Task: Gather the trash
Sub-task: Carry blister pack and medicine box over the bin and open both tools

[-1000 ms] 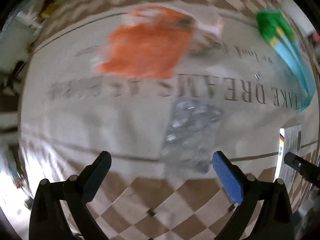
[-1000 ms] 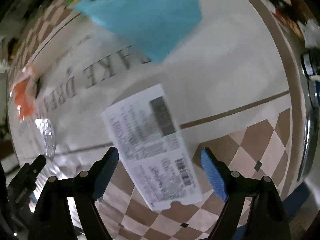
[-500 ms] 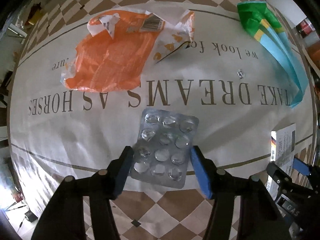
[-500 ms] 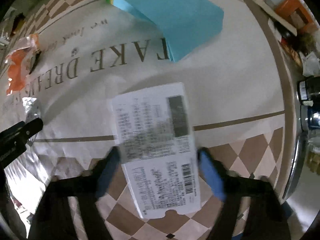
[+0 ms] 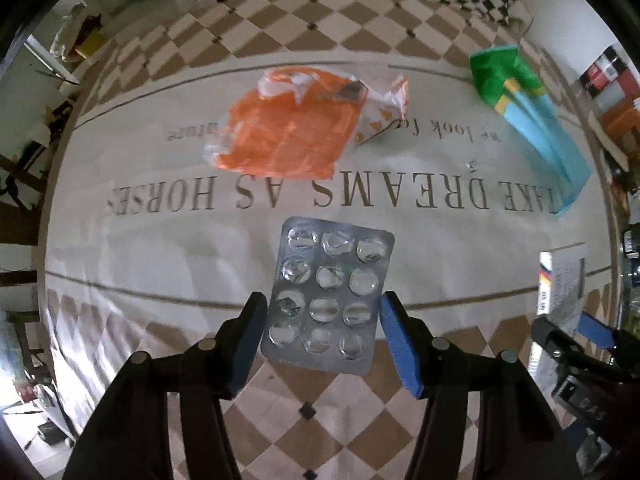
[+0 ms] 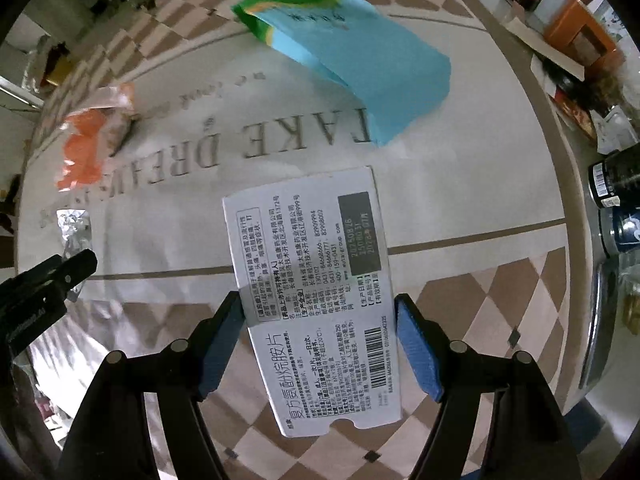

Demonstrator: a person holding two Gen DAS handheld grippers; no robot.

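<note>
Between left gripper (image 5: pixel 322 330) pads, silvery emptied blister pack (image 5: pixel 330 294)

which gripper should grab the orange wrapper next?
Left, probably. The orange wrapper lies straight ahead of the left gripper, though it holds the blister pack. The right gripper, holding the box, sits farther off.

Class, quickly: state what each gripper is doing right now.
Left gripper: closed on the blister pack.
Right gripper: closed on the medicine box.
</note>
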